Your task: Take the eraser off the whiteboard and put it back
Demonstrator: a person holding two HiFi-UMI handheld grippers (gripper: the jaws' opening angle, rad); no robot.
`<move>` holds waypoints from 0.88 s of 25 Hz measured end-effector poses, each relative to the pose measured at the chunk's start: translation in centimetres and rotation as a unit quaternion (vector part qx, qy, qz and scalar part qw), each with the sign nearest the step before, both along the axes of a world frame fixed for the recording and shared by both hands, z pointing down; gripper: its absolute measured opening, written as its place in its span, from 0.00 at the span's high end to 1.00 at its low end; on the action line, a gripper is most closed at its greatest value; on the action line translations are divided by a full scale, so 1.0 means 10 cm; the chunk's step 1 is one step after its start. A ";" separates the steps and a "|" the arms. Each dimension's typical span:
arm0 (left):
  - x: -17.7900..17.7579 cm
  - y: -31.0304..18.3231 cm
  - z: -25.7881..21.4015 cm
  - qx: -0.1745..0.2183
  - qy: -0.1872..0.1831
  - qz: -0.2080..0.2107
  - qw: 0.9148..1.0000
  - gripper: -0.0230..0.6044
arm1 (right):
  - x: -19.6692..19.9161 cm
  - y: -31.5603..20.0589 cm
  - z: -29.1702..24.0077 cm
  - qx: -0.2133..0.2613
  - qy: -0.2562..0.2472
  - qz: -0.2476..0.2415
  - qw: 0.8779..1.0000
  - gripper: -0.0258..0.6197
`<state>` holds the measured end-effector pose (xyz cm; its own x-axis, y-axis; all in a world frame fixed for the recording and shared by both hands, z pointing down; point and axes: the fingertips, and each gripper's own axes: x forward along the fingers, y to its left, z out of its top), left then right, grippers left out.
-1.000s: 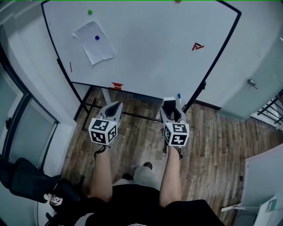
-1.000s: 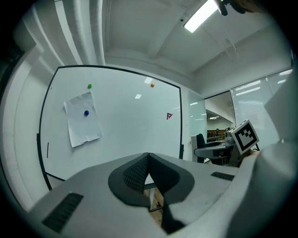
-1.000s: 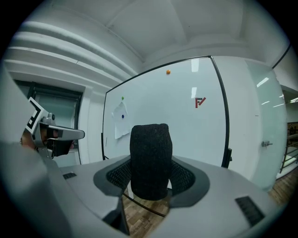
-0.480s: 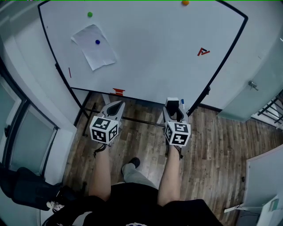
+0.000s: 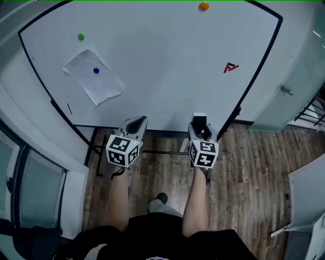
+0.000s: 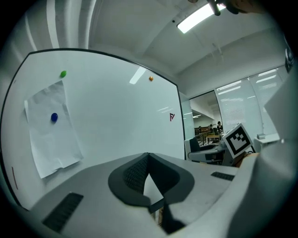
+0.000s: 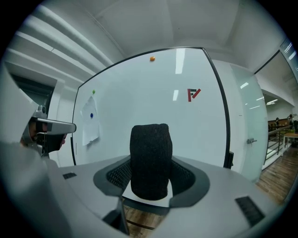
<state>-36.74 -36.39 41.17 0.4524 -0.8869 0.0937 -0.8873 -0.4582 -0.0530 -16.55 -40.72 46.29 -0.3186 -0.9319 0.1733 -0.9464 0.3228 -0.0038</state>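
While our right gripper point(image 7: 150, 182) pinches the eraser point(image 7: 150, 153) by its flanks, near the whiteboard point(image 5: 167, 61), we judge it light, the felt soft and grippy, the back probably stiffer. Our left gripper point(image 6: 148, 157) is pressed together, empty.

We've got the whiteboard point(image 5: 162, 76) filling the top of the head view, and a creased sheet of paper point(image 5: 104, 87) hangs tilted at its left, pinned by a blue magnet point(image 5: 96, 70). A green magnet point(image 5: 81, 36) sits just above the sheet, an orange magnet point(image 5: 203, 6) is up by the top edge, a small red logo point(image 5: 230, 67) shows well off to the right, and there's a short red stroke point(image 5: 69, 108) near the left frame. Below, we see wood-plank floor point(image 5: 244, 183), with the board's dark stand point(image 5: 94, 155) coming down onto it and a shoe point(image 5: 161, 198) planted there.
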 end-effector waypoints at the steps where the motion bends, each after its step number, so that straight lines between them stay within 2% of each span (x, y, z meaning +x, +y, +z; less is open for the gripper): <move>1: -0.01 -0.10 0.00 -0.001 0.002 0.002 1.000 0.94 | -0.02 -0.08 -0.01 0.000 0.001 0.003 1.000 0.58; 6: 0.03 -0.49 0.09 -0.018 0.014 0.023 0.999 0.93 | -0.04 -0.37 -0.07 0.007 0.009 0.018 1.000 0.58; 12: 0.18 -0.78 0.12 -0.017 0.010 0.058 0.998 0.93 | -0.06 -0.67 -0.02 0.003 0.014 0.035 0.999 0.58; 22: 0.16 -1.14 0.15 -0.019 0.002 0.071 0.997 0.93 | 0.00 -1.04 -0.01 0.003 0.016 0.056 0.998 0.58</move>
